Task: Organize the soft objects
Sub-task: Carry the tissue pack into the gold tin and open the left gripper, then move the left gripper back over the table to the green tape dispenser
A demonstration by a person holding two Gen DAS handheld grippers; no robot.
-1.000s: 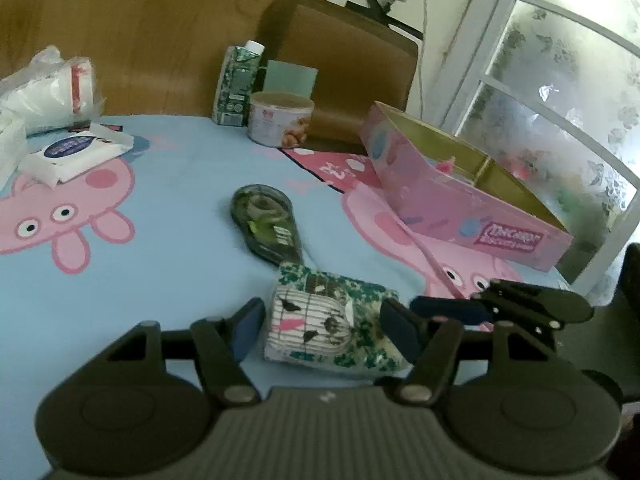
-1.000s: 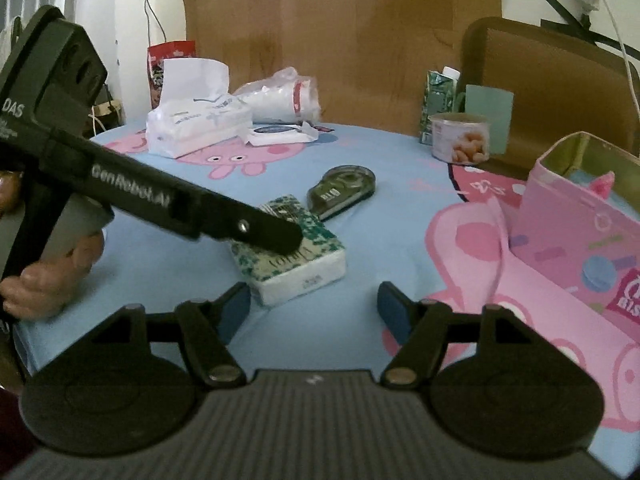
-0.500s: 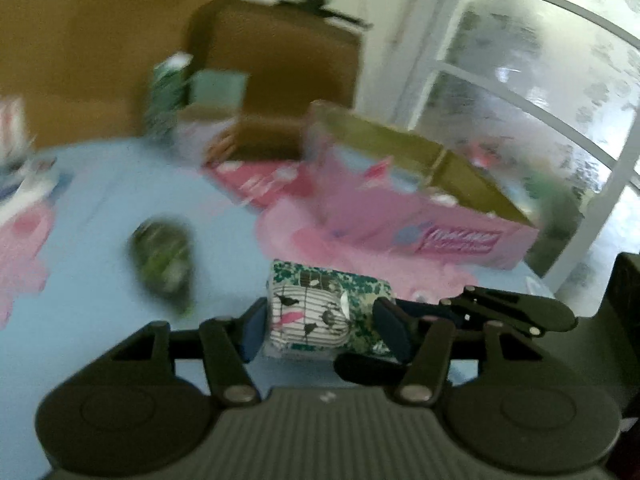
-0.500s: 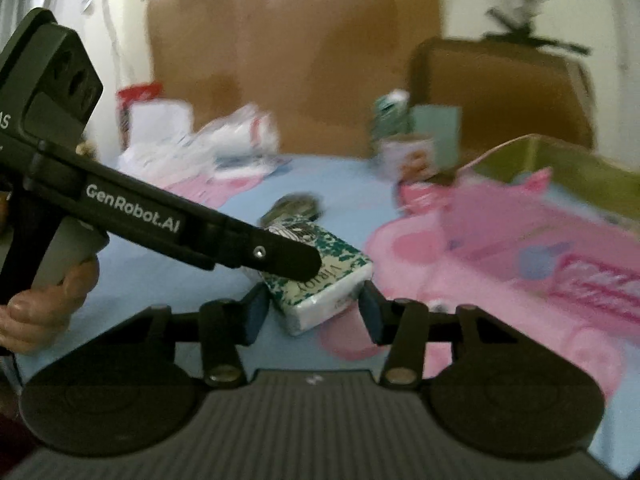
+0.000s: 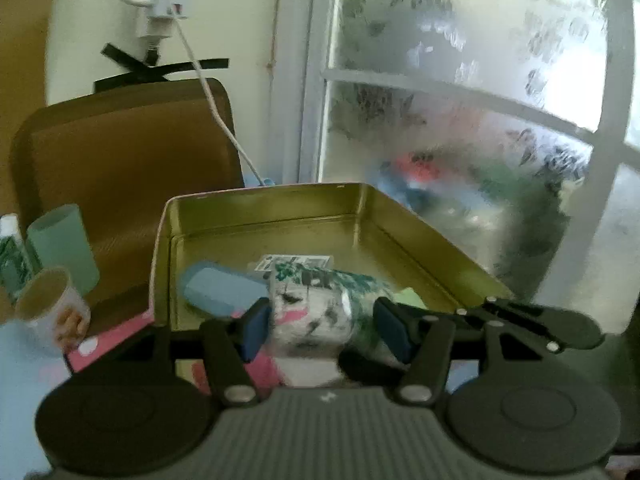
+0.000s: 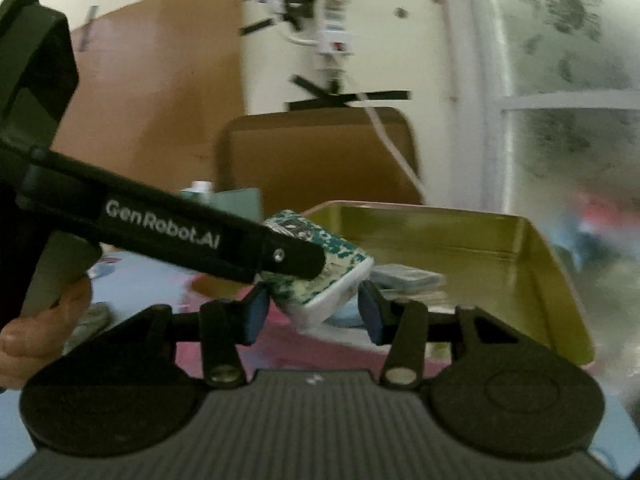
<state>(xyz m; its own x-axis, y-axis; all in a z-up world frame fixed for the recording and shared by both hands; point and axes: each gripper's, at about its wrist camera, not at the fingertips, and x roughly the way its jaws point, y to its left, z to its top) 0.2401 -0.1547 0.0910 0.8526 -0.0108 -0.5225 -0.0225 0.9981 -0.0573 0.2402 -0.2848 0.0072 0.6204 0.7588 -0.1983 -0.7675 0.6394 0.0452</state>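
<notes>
A green-and-white patterned tissue pack point(image 5: 320, 308) is gripped between both pairs of fingers and held in the air over the open pink tin box point(image 5: 420, 248) with a gold inside. My left gripper point(image 5: 322, 326) is shut on its sides. My right gripper point(image 6: 314, 308) is shut on the same pack point(image 6: 324, 268) from another side. The left gripper's arm crosses the right wrist view point(image 6: 180, 232). A blue object point(image 5: 224, 290) and a flat card point(image 5: 294, 262) lie inside the box.
A brown chair back point(image 5: 128, 152) stands behind the table. A printed paper cup point(image 5: 52, 304), a teal cup point(image 5: 64, 248) and a green carton point(image 5: 12, 256) stand at the left. A frosted window point(image 5: 480, 100) is at the right.
Both grippers closed on the tissue pack, lifted it off the blue tablecloth and carried it right, over the open box.
</notes>
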